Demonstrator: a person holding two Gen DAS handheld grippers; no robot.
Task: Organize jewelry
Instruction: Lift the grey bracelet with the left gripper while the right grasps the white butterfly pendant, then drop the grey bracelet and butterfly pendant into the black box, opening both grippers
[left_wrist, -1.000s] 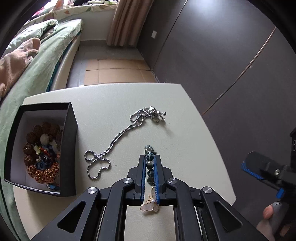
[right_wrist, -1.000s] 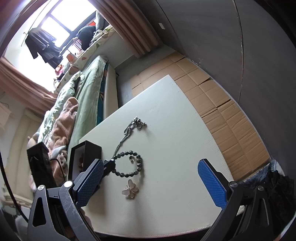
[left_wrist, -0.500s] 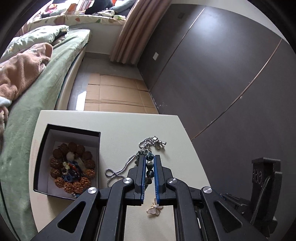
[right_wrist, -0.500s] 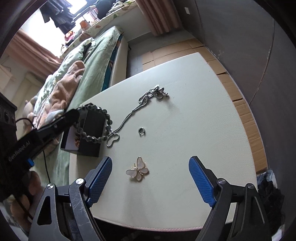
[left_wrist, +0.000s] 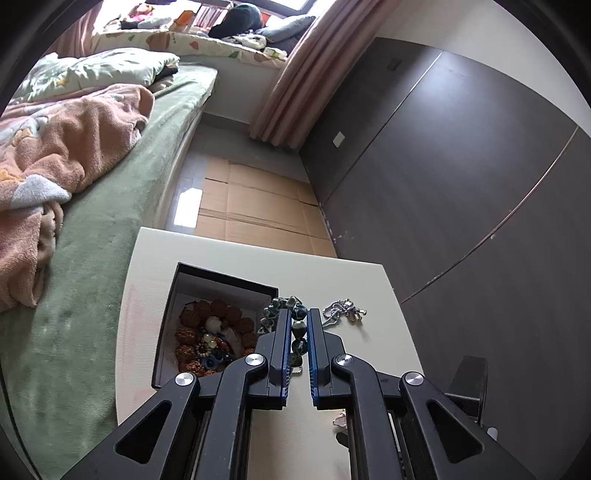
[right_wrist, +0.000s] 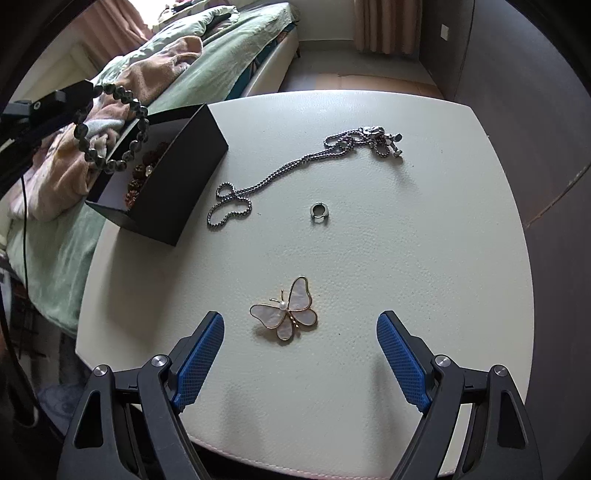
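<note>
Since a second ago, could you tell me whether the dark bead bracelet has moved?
Yes. The dark bead bracelet, lifted off the table, now hangs over the black box.

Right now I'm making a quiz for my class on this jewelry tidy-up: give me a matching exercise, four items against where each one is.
Items:
1. dark bead bracelet
2. butterfly brooch
3. small ring
4. brown bead bracelet

Places:
A. inside the black box
B. on the table ahead of the open right gripper
C. clamped in the left gripper
D. beside the silver chain

Pairs: 1-C, 2-B, 3-D, 4-A
</note>
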